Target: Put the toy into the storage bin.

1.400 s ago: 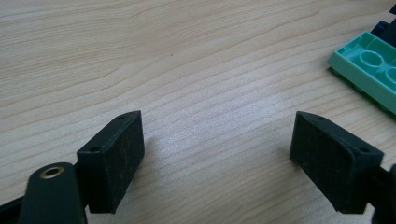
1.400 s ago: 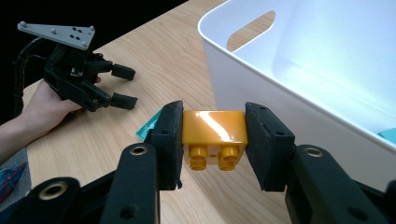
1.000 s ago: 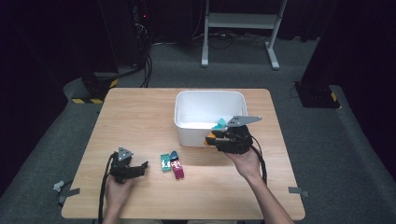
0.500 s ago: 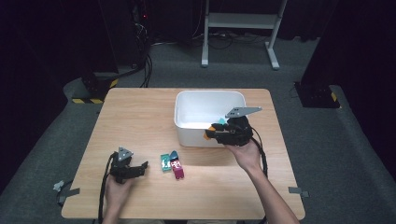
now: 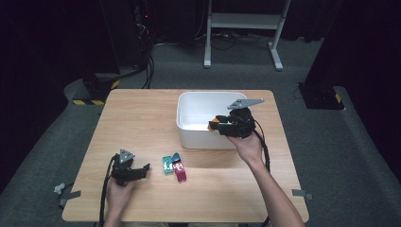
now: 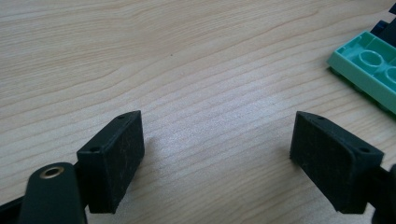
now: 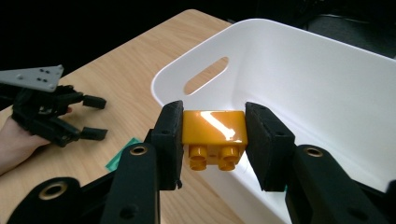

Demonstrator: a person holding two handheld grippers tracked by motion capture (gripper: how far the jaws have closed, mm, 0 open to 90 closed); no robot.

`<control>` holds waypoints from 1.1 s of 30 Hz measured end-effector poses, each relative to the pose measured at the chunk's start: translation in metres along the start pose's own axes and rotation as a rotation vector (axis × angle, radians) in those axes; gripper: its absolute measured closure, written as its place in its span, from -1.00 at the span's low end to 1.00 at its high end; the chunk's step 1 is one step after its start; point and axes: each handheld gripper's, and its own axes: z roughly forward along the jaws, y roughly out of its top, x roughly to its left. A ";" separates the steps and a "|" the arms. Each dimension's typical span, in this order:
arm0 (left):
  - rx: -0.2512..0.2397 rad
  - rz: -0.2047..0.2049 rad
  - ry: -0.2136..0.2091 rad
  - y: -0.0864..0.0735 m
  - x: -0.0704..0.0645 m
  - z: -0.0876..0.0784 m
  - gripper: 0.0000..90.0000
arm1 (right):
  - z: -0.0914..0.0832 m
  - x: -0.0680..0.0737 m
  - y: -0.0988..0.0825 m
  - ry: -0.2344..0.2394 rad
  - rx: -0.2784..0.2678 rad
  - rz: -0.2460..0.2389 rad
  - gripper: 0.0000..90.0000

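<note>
My right gripper [image 7: 214,133] is shut on an orange brick [image 7: 214,135], studs pointing down toward me, just over the near rim of the white bin [image 7: 299,70]. From above, the right gripper [image 5: 218,125] holds the orange brick [image 5: 213,126] above the bin [image 5: 189,113], near its right front side. My left gripper [image 5: 144,169] rests on the table at the lower left, open, with bare wood between its pads [image 6: 114,158]. A teal brick [image 6: 369,70] lies to its right. A small cluster of bricks [image 5: 174,165], teal, blue and magenta, sits between the hands.
The wooden table [image 5: 142,118] has bare room at the left and back left. The bin has a slot handle [image 7: 205,74] in its end wall. Beyond the table stand a white metal stand [image 5: 241,28] and cables on the dark floor.
My right gripper has risen and moved left and away with the orange brick, from beside the bin's front right corner to over its rim. The left gripper has stayed put.
</note>
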 end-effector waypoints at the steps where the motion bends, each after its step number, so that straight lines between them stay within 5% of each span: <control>1: 0.000 0.001 0.000 0.000 0.000 0.000 -0.61 | 0.001 -0.002 0.001 -0.011 0.000 0.002 0.31; 22: -0.002 -0.001 -0.001 0.000 0.000 0.000 -0.61 | 0.018 -0.038 0.000 -0.117 0.015 0.091 0.29; 25: -0.002 -0.001 -0.001 0.000 0.000 0.000 -0.61 | 0.020 -0.041 -0.002 -0.147 0.020 0.106 0.06; 33: -0.002 -0.001 -0.001 0.000 0.000 0.000 -0.61 | 0.011 -0.035 -0.016 -0.146 -0.056 0.094 0.02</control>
